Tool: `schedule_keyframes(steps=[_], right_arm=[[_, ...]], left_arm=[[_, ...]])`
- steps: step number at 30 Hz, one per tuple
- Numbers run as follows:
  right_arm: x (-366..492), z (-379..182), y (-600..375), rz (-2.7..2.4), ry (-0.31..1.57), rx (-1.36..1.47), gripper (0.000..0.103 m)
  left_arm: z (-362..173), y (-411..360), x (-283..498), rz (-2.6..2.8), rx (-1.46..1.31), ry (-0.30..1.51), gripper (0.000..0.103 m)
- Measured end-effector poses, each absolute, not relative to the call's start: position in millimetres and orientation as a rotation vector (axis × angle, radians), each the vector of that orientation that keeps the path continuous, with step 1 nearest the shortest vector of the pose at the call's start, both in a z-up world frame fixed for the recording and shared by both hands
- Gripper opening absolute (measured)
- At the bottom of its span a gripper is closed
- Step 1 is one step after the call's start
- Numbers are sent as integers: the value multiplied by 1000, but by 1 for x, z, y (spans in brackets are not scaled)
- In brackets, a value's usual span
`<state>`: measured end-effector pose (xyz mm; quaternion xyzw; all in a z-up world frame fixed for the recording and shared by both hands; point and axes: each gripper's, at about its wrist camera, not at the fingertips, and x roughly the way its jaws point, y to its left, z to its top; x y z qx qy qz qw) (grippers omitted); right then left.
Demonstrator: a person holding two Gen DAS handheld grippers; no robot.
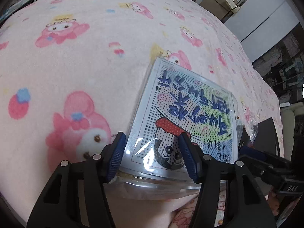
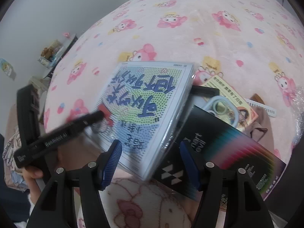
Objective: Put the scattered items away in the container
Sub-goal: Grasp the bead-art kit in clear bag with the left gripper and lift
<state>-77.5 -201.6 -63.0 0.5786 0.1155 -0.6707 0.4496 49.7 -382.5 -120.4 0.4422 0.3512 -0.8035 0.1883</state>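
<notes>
Clear plastic covered the flat square picture pack (image 1: 193, 110) with blue writing, a green and blue dotted picture and a little face in a red hat. It sat tilted, with its low edge over the rim of the see-through plastic tub (image 1: 152, 185) and its top edge lifted above the fluffy pink blanket with bunny pictures (image 1: 76, 57). From the right wrist view, the pack lay partly on top of a black box with rainbow stripes (image 2: 228, 148). The left gripper (image 1: 153, 153) had its two blue pads about half apart at the pack's low corner. One pad was by the pack's side edge and the other was over the red hat. I could not tell if the pads were squeezing the pack or only touching it. The right gripper (image 2: 151, 158) was open, with nothing between its pads, and it hung just above the pack's near corner and the black box. Behind the black box lay a pale blue ring-shaped thing (image 2: 222, 106), a yellow card with writing (image 2: 224, 89) and a white comb (image 2: 262, 108), all close together on the blanket. A fingertip (image 2: 34, 171) showed under the left gripper's handle.
</notes>
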Motion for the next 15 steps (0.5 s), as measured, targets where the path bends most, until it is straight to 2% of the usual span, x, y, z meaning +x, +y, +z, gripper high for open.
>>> schedule_keyframes(steps=[3, 6, 9, 13, 15], right_arm=[[-80, -64, -204, -1625, 247, 1438, 62], [-81, -70, -208, -1669, 286, 1438, 62], [-85, -77, -210, -1669, 277, 1442, 62], [-86, -87, -221, -1643, 315, 1429, 63], [-87, -92, -227, -1611, 329, 1439, 66]], left_arm=[[-115, -374, 58, -2261, 1265, 1033, 51], [-105, -363, 68, -2309, 1299, 1027, 48], [-101, -360, 72, -2335, 1315, 972, 48], [-125, -386, 67, -2263, 1287, 1129, 50], [-128, -386, 61, -2249, 1300, 1117, 52]])
